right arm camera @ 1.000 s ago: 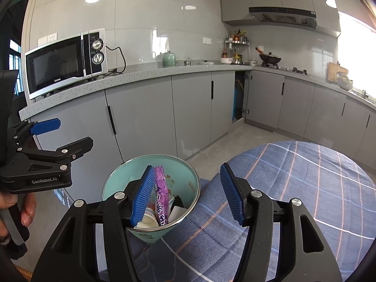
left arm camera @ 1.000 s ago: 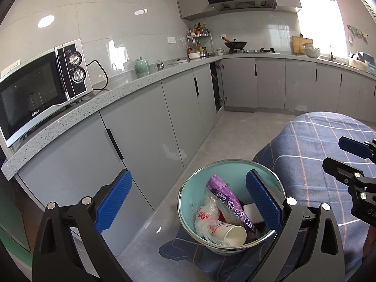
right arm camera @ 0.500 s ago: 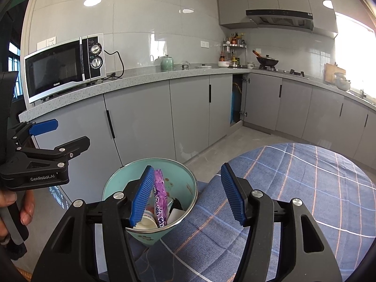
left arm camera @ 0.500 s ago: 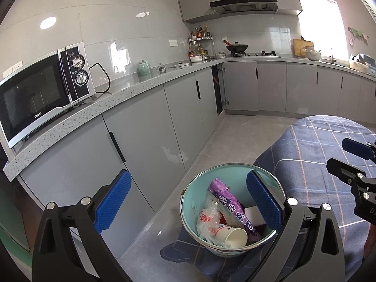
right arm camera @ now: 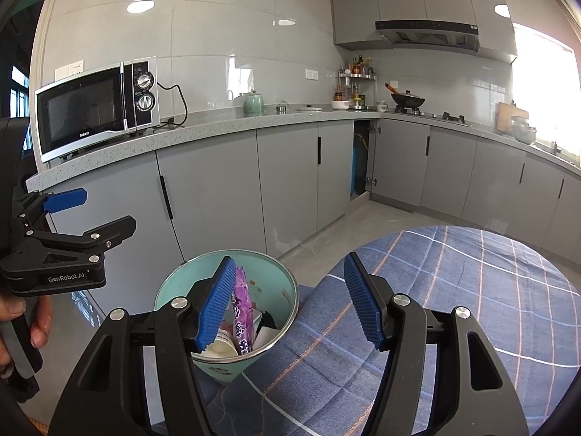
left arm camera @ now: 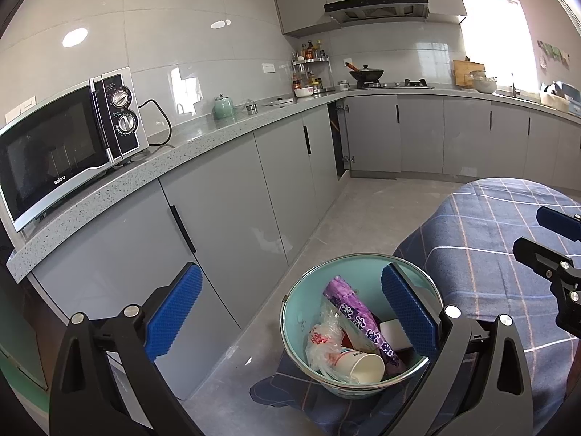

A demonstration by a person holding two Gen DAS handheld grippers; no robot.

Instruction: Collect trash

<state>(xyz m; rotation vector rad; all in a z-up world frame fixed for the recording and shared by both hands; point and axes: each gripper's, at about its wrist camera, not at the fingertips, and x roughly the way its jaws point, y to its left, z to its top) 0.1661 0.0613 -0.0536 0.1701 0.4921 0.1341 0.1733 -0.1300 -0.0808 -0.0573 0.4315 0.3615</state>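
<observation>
A teal trash bucket (left arm camera: 296, 312) stands at the edge of a table with a blue plaid cloth (left arm camera: 483, 232). It holds a purple wrapper (left arm camera: 357, 316), a crumpled plastic bag (left arm camera: 321, 341), a paper cup (left arm camera: 363, 365) and a white piece. My left gripper (left arm camera: 290, 312) is open and empty, held above and left of the bucket. My right gripper (right arm camera: 288, 305) is open and empty, above the bucket's (right arm camera: 170, 290) right rim and the cloth (right arm camera: 472, 290). Each gripper shows in the other's view, the right one (left arm camera: 552, 239) and the left one (right arm camera: 87, 218).
Grey kitchen cabinets (left arm camera: 225, 218) run along the left and back under a speckled counter (left arm camera: 181, 149). A microwave (left arm camera: 61, 145) sits on the counter. A teal kettle (left arm camera: 223, 107), a spice rack and a wok on the stove stand further back. Grey floor (left arm camera: 363, 203) lies between cabinets and table.
Both grippers have risen and drawn back slightly, so the bucket sits a little lower in both views. Both stay open and empty. The trash has not moved.
</observation>
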